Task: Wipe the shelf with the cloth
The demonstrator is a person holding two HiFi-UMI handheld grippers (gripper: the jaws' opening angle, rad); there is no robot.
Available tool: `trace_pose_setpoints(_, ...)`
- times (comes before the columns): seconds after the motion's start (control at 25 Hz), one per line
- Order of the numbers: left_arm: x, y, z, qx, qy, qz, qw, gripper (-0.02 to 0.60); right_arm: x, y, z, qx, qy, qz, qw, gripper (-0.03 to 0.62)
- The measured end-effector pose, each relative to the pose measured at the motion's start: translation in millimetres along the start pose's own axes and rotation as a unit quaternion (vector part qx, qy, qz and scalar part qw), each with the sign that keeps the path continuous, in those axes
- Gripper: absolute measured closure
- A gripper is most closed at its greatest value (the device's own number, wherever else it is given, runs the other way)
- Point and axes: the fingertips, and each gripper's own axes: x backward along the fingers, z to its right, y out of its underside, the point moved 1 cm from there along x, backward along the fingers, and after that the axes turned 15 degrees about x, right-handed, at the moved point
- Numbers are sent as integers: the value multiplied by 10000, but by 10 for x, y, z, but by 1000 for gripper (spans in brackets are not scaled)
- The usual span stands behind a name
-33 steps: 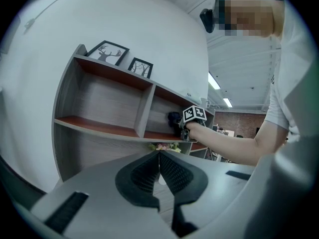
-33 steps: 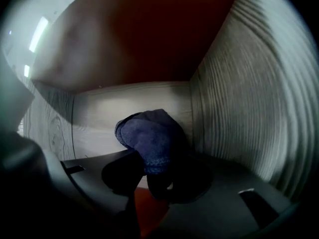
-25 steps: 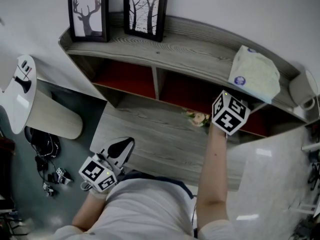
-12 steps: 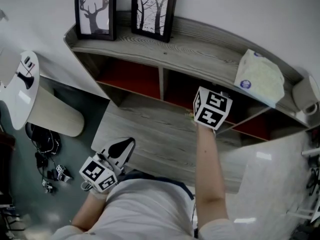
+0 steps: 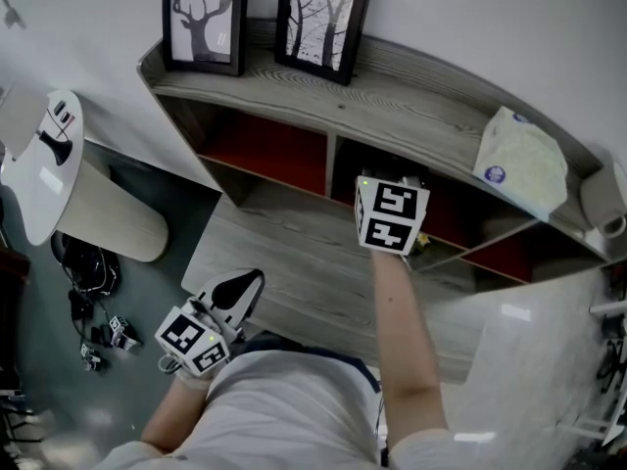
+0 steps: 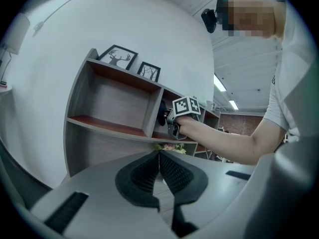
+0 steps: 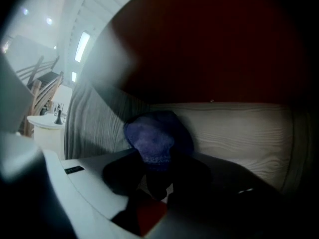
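Observation:
The grey wooden shelf [image 5: 411, 96] has red-backed compartments under its top board. My right gripper [image 7: 154, 171] reaches into the middle compartment; in the head view only its marker cube [image 5: 392, 213] shows. It is shut on a dark blue cloth [image 7: 154, 138], which bunches out past the jaws over the pale compartment floor [image 7: 239, 128], close to the divider wall [image 7: 94, 123]. The left gripper view shows that cloth [image 6: 162, 114] as a dark lump at the compartment's mouth. My left gripper [image 5: 240, 287] hangs low by the person's body, shut and holding nothing.
Two framed pictures [image 5: 206, 18] [image 5: 323, 23] stand on the shelf's top, with a tissue pack [image 5: 524, 160] and a white roll [image 5: 607, 199] at its right end. A small flower sprig [image 6: 169, 147] lies below the compartment. A white round table [image 5: 44, 174] and cables [image 5: 93, 302] are at left.
The right gripper has slid left with the cloth, from the right compartment to the middle one. The left gripper has stayed put.

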Motion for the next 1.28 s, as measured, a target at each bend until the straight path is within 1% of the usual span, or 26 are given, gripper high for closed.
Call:
trace_pose_setpoints(0.08, 3, 2, 1, 6, 5, 0, 10000, 565, -18, -90, -76, 268, -47, 74, 9996, 462)
trace_pose_setpoints(0.16, 8, 9, 0, 14, 5, -4, 10000, 565, -27, -143, -145, 378, -153, 128, 9991, 462)
trace_pose_setpoints(0.32, 17, 18, 3, 16, -6, 7, 10000, 565, 26, -204, -263, 414, -355, 248, 9982, 462)
trace_pose_setpoints(0.52, 11, 41, 17, 23, -12, 10, 10000, 565, 220, -347, -349, 588, -405, 570, 9958, 468)
trace_pose_setpoints(0.68, -13, 54, 75, -15, 50, -16, 10000, 565, 411, -484, -413, 607, -530, 825, 9933, 468)
trace_pose_setpoints(0.92, -27, 90, 143, -83, 92, -91, 9999, 565, 639, -515, -538, 608, -756, 987, 9904, 468)
trace_pose_setpoints(1.12, -45, 130, 177, -127, 100, -165, 9997, 565, 682, -350, -654, 614, -1011, 858, 9893, 468)
trace_pose_setpoints(1.28, -46, 144, 186, -143, 87, -195, 9997, 565, 640, -127, -727, 666, -1270, 517, 9883, 468)
